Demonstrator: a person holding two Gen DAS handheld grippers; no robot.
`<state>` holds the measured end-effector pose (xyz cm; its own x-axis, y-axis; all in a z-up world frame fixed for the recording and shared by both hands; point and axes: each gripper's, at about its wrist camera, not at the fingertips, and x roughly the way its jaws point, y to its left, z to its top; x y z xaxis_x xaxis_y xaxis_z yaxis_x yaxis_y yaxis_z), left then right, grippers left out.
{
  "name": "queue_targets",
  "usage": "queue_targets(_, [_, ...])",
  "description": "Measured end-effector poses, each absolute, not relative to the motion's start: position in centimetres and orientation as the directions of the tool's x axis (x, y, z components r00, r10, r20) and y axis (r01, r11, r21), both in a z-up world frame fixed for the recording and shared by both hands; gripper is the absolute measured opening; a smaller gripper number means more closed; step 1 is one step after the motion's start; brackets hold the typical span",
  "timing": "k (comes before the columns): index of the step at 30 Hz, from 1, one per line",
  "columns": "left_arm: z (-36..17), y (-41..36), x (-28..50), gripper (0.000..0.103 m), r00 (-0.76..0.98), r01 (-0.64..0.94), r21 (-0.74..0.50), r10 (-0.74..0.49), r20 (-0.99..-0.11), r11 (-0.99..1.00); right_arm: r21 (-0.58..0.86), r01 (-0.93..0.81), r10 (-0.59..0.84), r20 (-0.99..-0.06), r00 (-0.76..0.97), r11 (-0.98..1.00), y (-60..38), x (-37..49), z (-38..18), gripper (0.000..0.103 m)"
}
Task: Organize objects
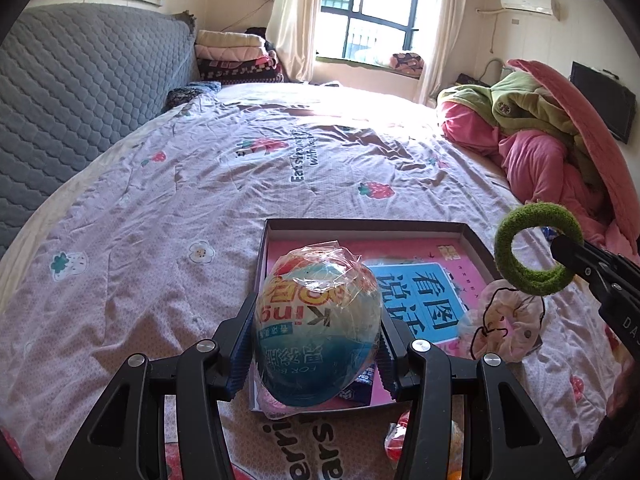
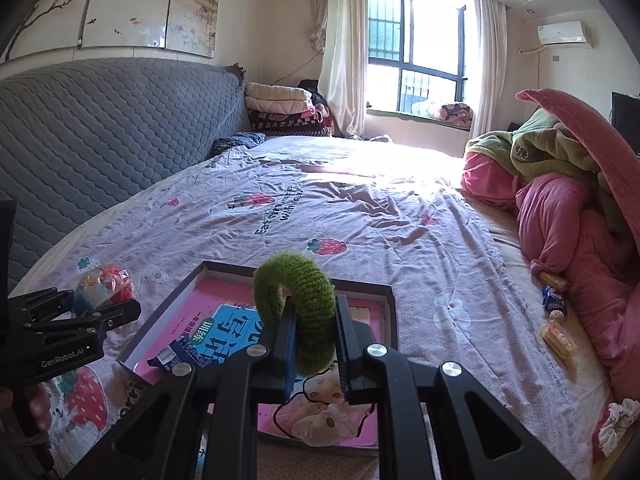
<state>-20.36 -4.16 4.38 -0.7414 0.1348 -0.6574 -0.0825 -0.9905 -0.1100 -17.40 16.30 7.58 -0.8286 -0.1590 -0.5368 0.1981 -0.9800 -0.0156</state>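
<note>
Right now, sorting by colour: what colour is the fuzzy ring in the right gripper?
Green; the fuzzy knitted ring shows best in the right wrist view.

Strawberry-print bed (image 2: 360,216) bearing shallow box (image 2: 390,304), snack packets (image 2: 554,298), pink bedding (image 2: 568,216).

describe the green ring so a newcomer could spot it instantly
On the bed with the strawberry-print sheet lies a shallow open box with a pink book inside. Above it, the right gripper pinches an upright fuzzy green ring. The left gripper holds a plastic-wrapped ball instead.
</note>
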Motion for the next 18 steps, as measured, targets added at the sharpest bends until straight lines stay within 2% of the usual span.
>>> queue_targets(10, [2.2, -3.4, -22.6, 0.053, -0.735, -0.090, -0.081, 0.121, -0.667, -0.993, 0.000, 0.249, -0.208, -0.548, -0.810, -0.968, 16.3, -18.1, 4.7, 0.017])
queue_targets(18, [-1.0, -4.0, -24.2, 0.053, -0.697, -0.059, -0.089, 0.104, -0.710, -0.994, 0.056, 0.280, -0.261, -0.574, -0.776, -0.958, 17.2, -18.8, 2.7, 0.017])
